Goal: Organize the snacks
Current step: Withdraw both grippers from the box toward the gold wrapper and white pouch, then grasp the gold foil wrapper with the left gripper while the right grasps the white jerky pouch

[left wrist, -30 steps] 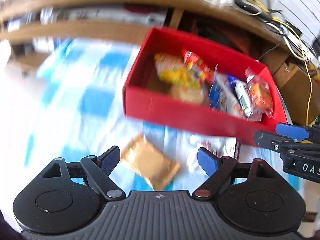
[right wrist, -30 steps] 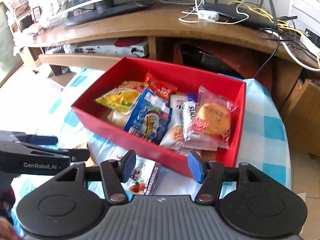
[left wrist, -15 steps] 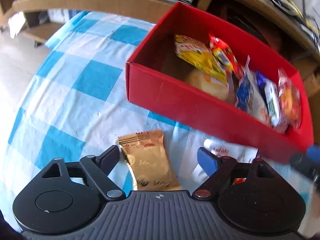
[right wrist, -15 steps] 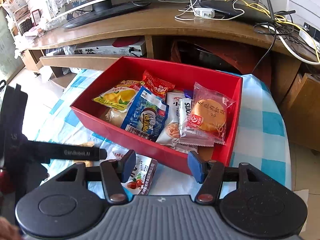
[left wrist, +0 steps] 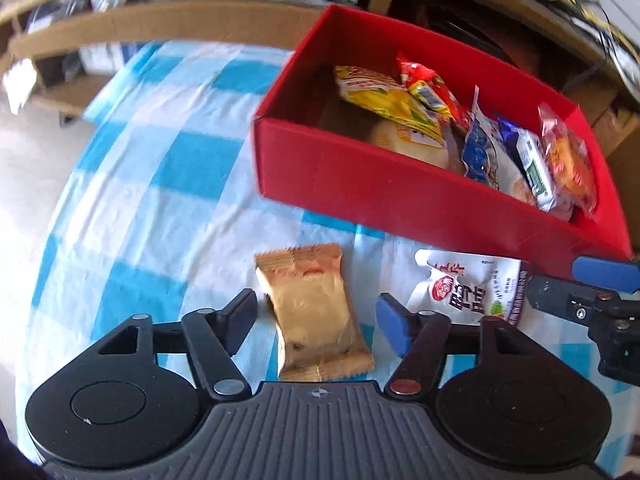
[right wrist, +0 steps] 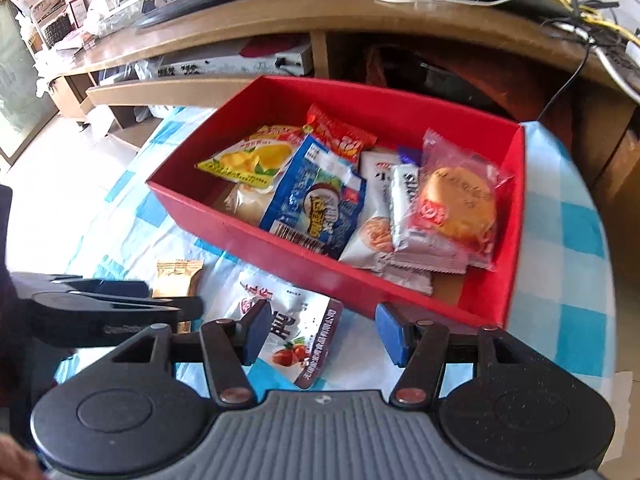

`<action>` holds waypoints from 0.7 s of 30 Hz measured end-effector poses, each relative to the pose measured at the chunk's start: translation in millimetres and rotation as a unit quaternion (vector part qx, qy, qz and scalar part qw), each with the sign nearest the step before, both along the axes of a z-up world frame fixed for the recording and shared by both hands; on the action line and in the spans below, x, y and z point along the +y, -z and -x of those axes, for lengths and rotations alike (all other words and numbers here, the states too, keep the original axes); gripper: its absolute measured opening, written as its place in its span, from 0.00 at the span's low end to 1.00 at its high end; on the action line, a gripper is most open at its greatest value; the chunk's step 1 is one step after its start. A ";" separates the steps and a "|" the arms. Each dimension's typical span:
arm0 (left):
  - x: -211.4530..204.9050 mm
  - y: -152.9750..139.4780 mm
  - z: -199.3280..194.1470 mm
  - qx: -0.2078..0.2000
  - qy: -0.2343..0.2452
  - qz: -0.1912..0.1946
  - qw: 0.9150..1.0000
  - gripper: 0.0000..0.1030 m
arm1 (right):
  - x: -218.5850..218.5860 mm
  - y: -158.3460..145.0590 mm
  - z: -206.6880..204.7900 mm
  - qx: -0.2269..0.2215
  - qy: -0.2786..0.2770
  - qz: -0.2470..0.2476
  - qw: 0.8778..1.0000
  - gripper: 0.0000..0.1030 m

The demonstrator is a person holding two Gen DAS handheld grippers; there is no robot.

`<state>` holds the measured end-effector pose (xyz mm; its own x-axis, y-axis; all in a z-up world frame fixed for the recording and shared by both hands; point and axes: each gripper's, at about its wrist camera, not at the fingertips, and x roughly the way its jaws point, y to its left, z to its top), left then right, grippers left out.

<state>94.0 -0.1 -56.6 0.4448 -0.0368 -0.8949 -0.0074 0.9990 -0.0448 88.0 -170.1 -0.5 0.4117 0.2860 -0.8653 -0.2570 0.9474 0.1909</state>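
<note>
My left gripper (left wrist: 318, 316) fingers have just been closing around the gold packet (left wrist: 314, 316), not yet pressing it. My right gripper (right wrist: 320, 330) fingers stand apart over the white packet (right wrist: 298, 332), before the red box (right wrist: 280, 256) on the table (left wrist: 160, 208).

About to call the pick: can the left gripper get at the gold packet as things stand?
Probably yes. The gold packet lies flat on the checked cloth between the left gripper's fingers, which have just been closing, not yet pressing. Nothing covers it.

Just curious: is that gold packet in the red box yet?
Out. The gold packet lies flat on the checked cloth, in front of the red box.
</note>
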 end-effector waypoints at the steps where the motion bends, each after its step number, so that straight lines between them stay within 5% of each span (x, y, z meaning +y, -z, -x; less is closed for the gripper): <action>1: -4.7 0.9 0.0 -0.004 0.012 -0.016 1.000 0.65 | -0.5 1.4 -0.9 0.003 0.001 0.000 1.000 0.71; 4: -9.1 0.0 6.0 -0.010 0.047 -0.034 0.998 0.47 | -4.1 2.1 -3.0 0.006 0.000 -0.004 1.000 0.71; 11: 3.2 -3.6 32.7 0.007 0.084 -0.007 0.996 0.46 | 1.7 7.3 -8.1 0.028 -0.017 -0.045 0.998 0.71; 21: 32.3 -5.8 41.9 0.020 0.076 0.042 0.996 0.46 | 27.3 38.8 -3.9 0.070 -0.033 -0.102 0.992 0.74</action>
